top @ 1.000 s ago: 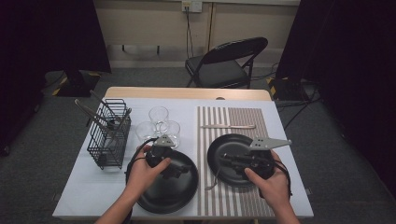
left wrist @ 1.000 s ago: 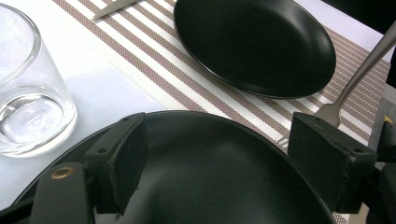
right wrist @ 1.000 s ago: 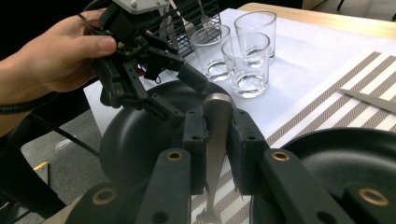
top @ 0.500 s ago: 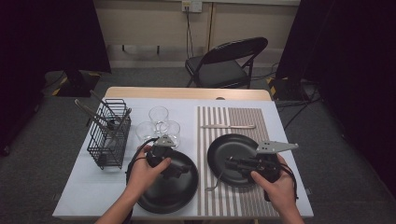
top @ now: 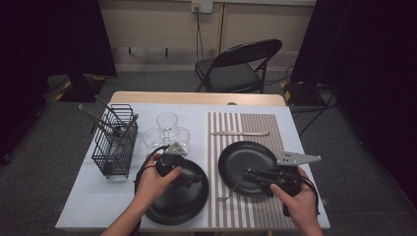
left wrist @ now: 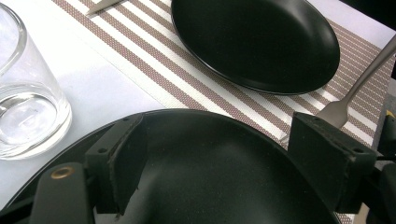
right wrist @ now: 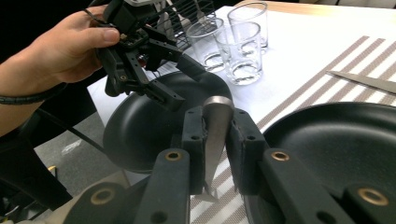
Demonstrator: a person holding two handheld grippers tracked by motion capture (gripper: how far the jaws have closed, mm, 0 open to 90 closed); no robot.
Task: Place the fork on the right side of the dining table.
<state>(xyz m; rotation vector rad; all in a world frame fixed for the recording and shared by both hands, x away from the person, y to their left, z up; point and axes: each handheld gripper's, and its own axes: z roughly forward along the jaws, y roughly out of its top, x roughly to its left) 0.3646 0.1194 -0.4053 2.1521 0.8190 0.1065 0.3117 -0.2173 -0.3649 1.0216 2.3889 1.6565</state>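
A person sits at a white table and works a hand-held gripper in each hand.

The right gripper (top: pixel 255 178) is clamped on a fork (right wrist: pixel 215 135). In the right gripper view the fork's handle stands pinched between the two black pads, its rounded end pointing up toward 12 o'clock. In the high view the fork's tines (top: pixel 223 197) lie at about 7 o'clock from that gripper, low over a striped placemat (top: pixel 246 130), so the long axis runs slanting from the tines at lower left up into the grip at upper right. The fork sits just off the near left edge of a black plate on the mat (top: pixel 246 164).

The left gripper (top: pixel 189 181) hovers over a second black plate (top: pixel 169 206) on the bare tablecloth, at 9 o'clock from the first. Its jaws stand wide apart, with nothing between them but the plate's surface below.

Both plates hold no food.

At 12 o'clock from the left plate stand three clear drinking glasses (top: pixel 167 123), clustered together and looking empty. At 10 o'clock from it, a black wire basket (top: pixel 117 147) holds long utensils leaning out toward its upper left; their kind is hard to tell.

A knife (top: pixel 241 132) lies crosswise at the far end of the mat.
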